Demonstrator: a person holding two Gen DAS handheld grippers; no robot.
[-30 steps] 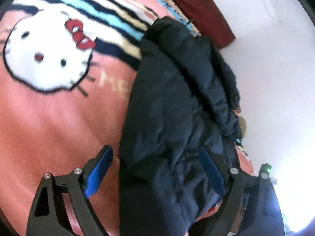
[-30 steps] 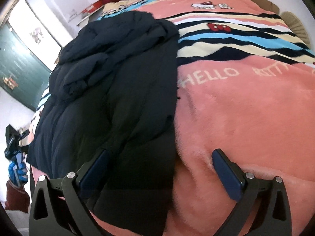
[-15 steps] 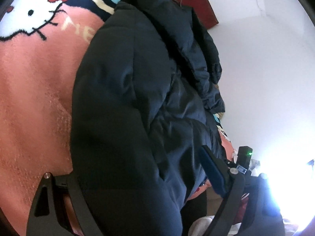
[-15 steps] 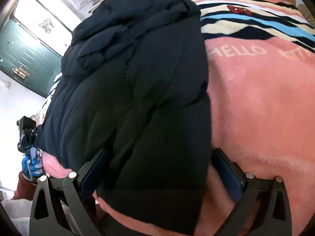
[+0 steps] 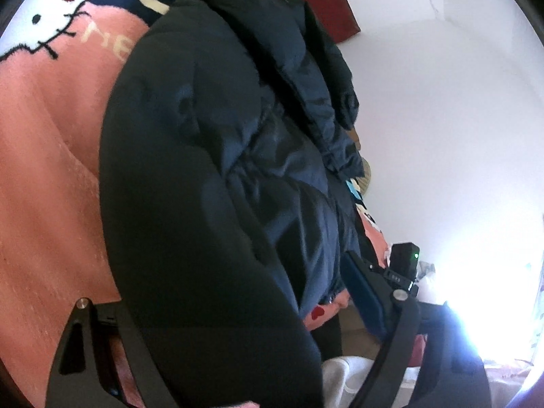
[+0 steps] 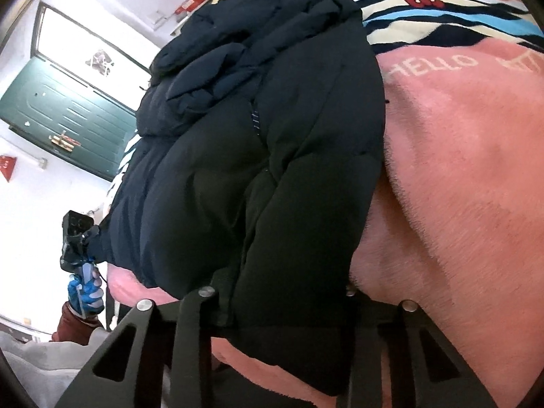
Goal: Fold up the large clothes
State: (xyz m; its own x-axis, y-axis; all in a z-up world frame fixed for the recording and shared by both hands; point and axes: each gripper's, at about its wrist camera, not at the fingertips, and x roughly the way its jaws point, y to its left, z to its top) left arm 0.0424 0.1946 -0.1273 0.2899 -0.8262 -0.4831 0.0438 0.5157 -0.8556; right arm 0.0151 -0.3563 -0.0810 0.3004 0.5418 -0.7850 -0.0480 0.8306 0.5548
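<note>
A dark navy puffer jacket (image 5: 210, 176) lies bunched on a pink cartoon-cat blanket (image 5: 40, 176) on a bed. My left gripper (image 5: 238, 289) straddles the jacket's near hem with its jaws wide. The blue pad of its right finger (image 5: 360, 292) stands clear of the fabric, and the jacket hides the left finger. In the right wrist view the jacket (image 6: 272, 142) fills the middle. My right gripper (image 6: 275, 306) is closing its jaws on the near hem, with the fabric squeezed between the two fingers. The left gripper (image 6: 76, 234) shows at the jacket's far left corner, in a gloved hand (image 6: 85, 292).
The pink blanket (image 6: 459, 187) spreads right of the jacket, with striped bands further back. A white wall (image 5: 442, 119) and a dark red cushion (image 5: 319, 3) lie past the bed. A green door (image 6: 68, 115) stands at the left. Harsh window glare fills the lower right of the left wrist view.
The right jaws have drawn in from wide open onto the jacket's hem. The left gripper has slid across over the jacket, which now hides its left finger. Both cameras sit closer.
</note>
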